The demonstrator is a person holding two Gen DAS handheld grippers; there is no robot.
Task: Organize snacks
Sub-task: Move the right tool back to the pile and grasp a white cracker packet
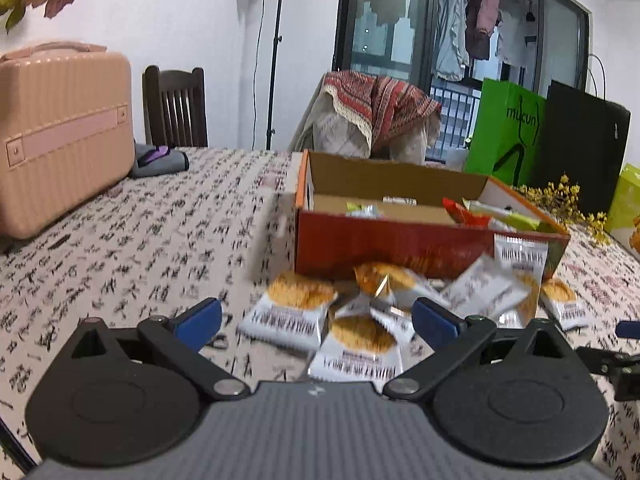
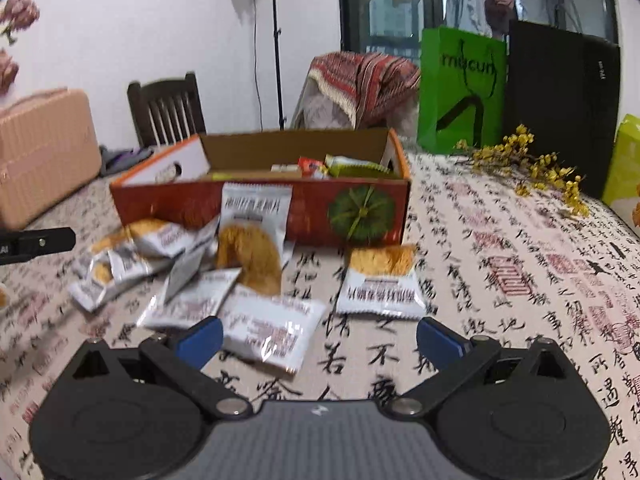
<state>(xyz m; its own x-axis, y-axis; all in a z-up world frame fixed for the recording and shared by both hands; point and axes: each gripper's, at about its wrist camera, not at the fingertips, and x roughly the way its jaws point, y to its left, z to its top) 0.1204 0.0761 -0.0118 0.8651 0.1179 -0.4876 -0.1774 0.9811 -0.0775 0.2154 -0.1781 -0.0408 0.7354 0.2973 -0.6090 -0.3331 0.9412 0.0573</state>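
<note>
Several white snack packets with a golden cracker picture lie on the tablecloth in front of an open red cardboard box (image 1: pixel 400 242), which shows in the right wrist view too (image 2: pixel 312 208). The box holds a few green and red packets (image 2: pixel 344 165). My left gripper (image 1: pixel 316 320) is open and empty, just above the nearest packet (image 1: pixel 356 350). My right gripper (image 2: pixel 318 338) is open and empty, over the cloth between one packet (image 2: pixel 272 330) and a lone packet (image 2: pixel 380 280). One packet (image 2: pixel 252 236) leans upright against the box front.
A pink suitcase (image 1: pixel 60 136) stands at the left. A green bag (image 2: pixel 460 88), a black bag (image 2: pixel 560 100) and yellow dried flowers (image 2: pixel 532 164) are at the back right. Chairs stand behind the table. The right gripper's tip shows at the left view's right edge (image 1: pixel 624 354).
</note>
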